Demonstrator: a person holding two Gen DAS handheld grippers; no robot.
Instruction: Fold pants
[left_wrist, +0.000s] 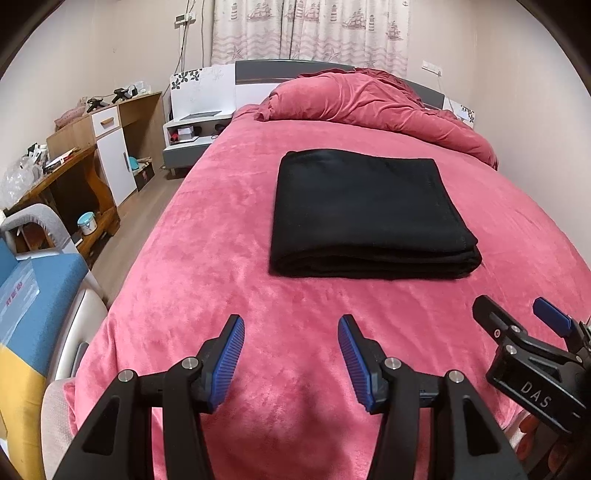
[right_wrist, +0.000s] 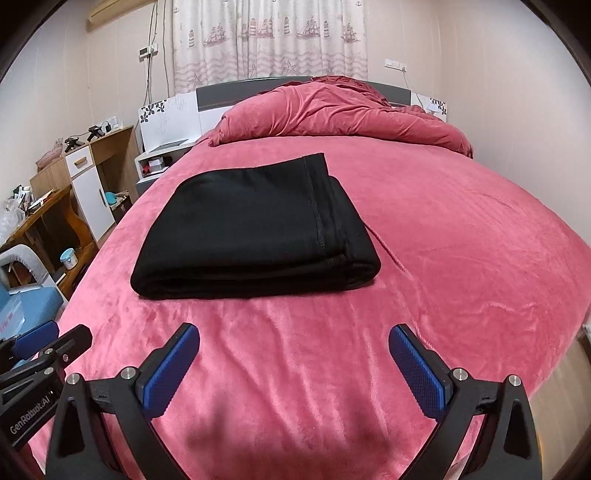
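With the black pants (left_wrist: 373, 214) apparently fully folded beyond both jaws, the left gripper (left_wrist: 291, 360) and right gripper (right_wrist: 295, 365) hover apart, empty, clear of the bundle.

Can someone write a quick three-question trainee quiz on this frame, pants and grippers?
1. True or false: the black pants lie folded in a flat stack on the pink bedspread.
2. What is between the jaws of the left gripper?
A. a pant leg
B. nothing
C. the duvet
3. Fill in: the right gripper has its jaws ____, apart from the pants.

Key
1. True. The stack lies in layers, with a stitched hem along its right edge in the right wrist view.
2. B. Only bare bedspread shows between its blue pads.
3. Open. The pants lie further up the bed, towards the bunched red duvet.
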